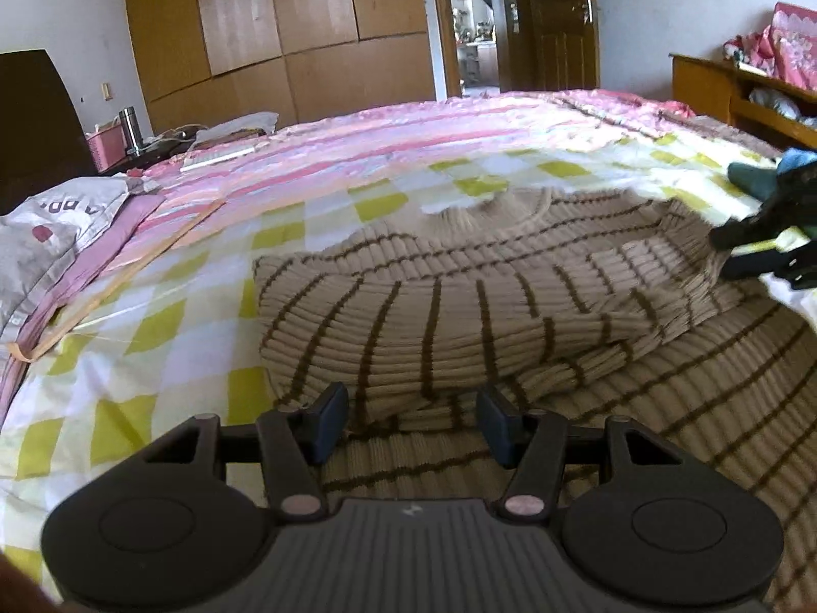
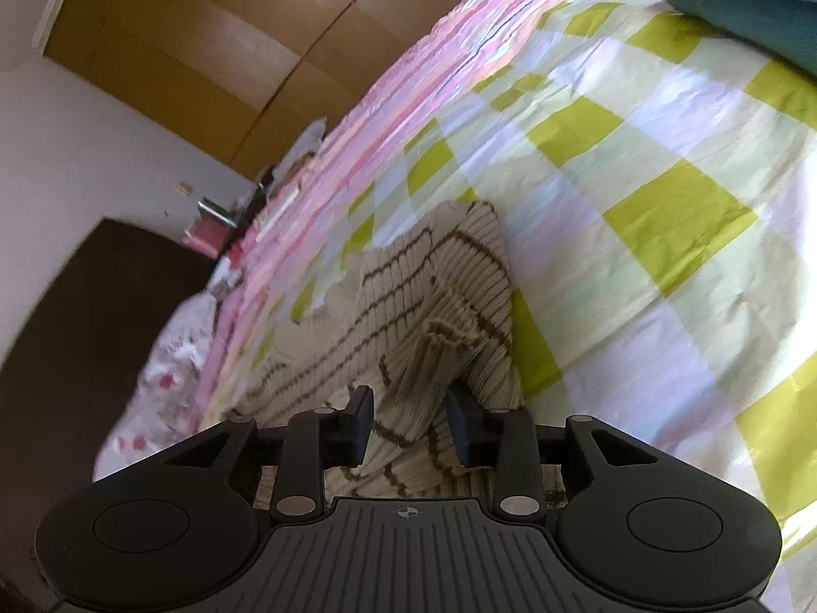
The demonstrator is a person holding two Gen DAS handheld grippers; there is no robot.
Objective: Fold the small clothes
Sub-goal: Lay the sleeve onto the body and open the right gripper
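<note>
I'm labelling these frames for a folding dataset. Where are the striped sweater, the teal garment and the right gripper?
striped sweater (image 1: 459,306): left wrist view, on the folded-over sleeve.
teal garment (image 2: 755,15): right wrist view, on its front edge, top right.
right gripper (image 2: 408,426): right wrist view, midway between its fingertips, where sweater fabric sits.

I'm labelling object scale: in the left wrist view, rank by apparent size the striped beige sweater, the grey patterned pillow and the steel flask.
1. Beige ribbed knit sweater with brown stripes, though nearness inflates it.
2. Grey patterned pillow.
3. Steel flask, far off.
</note>
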